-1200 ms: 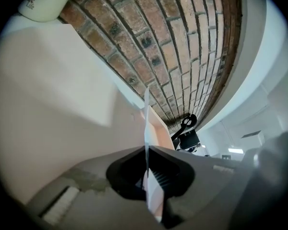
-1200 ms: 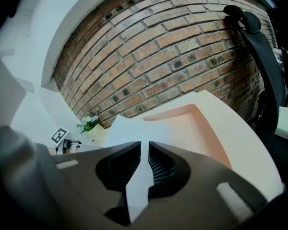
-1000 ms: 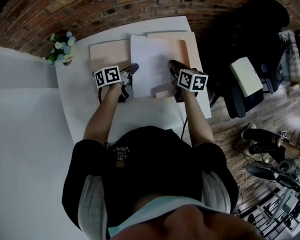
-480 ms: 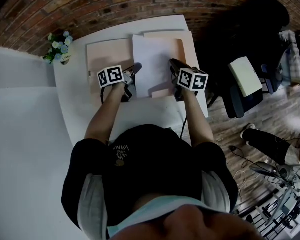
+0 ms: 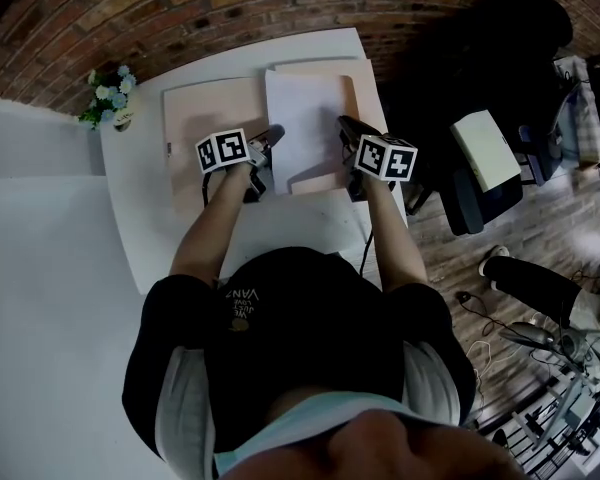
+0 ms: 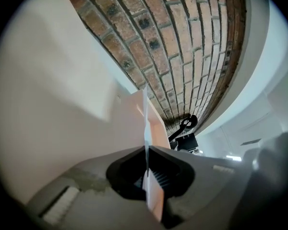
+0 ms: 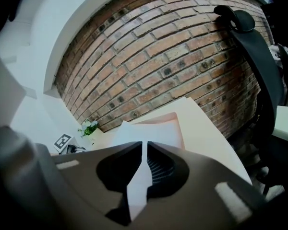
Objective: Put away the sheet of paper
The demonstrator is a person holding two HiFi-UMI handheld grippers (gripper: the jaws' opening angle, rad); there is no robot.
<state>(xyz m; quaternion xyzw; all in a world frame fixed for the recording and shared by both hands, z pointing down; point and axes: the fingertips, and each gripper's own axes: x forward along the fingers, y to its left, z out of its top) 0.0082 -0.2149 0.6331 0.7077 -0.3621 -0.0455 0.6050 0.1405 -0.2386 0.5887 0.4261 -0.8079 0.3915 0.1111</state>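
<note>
Over table (image 5: 140,183), sheet of paper (image 5: 305,118) spans left hand-held gripper (image 5: 267,140) and right hand-held gripper (image 5: 348,130), both pinching.

Peach folder (image 5: 208,108) — partly under sheet (image 5: 305,118)

Reaches forward with both arms, bare left forearm (image 5: 205,233) and bare right forearm (image 5: 390,233) running roughly side by side away from the torso. Grips the left claw (image 5: 270,136) with the left marker cube (image 5: 223,151) turned up toward the head camera, and pinches the left edge of the sheet of paper (image 5: 305,118) between fully closed jaws. Grips the right claw (image 5: 345,128) about level with it and well apart, right marker cube (image 5: 385,158) likewise facing up. Pinches the sheet's right side there, jaws pressed together on the thin paper. Points both claws away from the body, tips angled slightly toward each other.
</note>
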